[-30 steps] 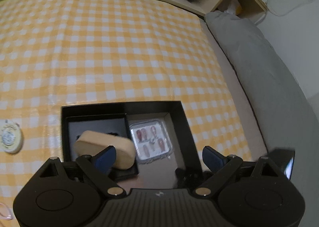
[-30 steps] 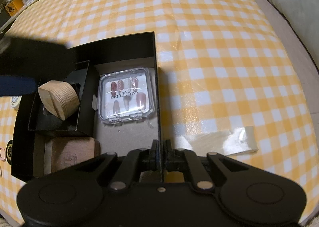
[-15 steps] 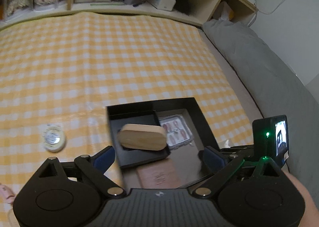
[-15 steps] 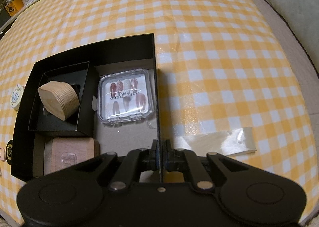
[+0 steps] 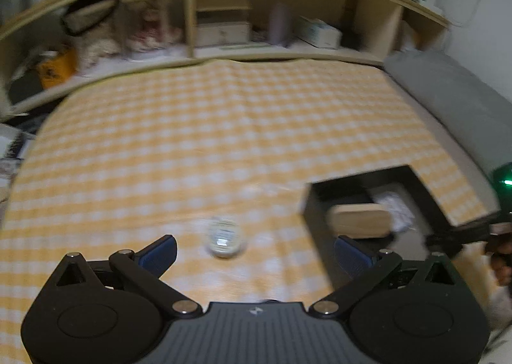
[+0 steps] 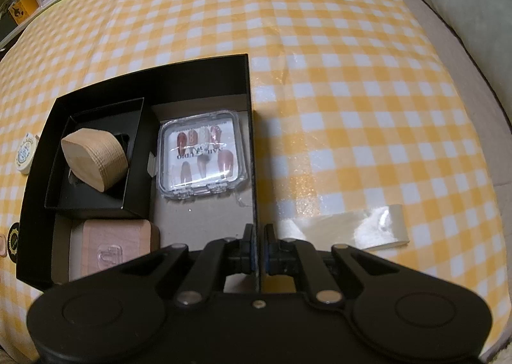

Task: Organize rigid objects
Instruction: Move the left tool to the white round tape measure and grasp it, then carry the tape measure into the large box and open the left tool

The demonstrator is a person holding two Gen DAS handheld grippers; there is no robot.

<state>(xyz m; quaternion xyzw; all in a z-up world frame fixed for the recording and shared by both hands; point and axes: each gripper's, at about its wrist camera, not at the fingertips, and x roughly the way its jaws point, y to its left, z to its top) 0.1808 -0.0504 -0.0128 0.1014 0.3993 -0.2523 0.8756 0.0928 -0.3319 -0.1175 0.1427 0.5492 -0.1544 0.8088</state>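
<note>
Right gripper (image 6: 258, 245) pinches the near right wall of the black box (image 6: 249, 82), likely to steady it for loading. Left gripper (image 5: 254, 250) is spread wide, empty, lined up on the round tin (image 5: 225, 237) lying on the checkered cloth (image 5: 208, 127) left of the box; probably the next pick. Inside the box: pink wooden block (image 6: 113, 242), nail case (image 6: 201, 157), wooden oval (image 6: 94, 159) in the inner tray (image 6: 134, 159).

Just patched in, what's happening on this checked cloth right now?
Small items are being sorted into a black box. The right gripper is shut on the box's right wall, steadying it. Inside sit a wooden block in a smaller black tray, a clear case of press-on nails and a pinkish wooden piece. The left gripper is open and empty, pointed at a small round tin lying on the cloth outside the box.
</note>
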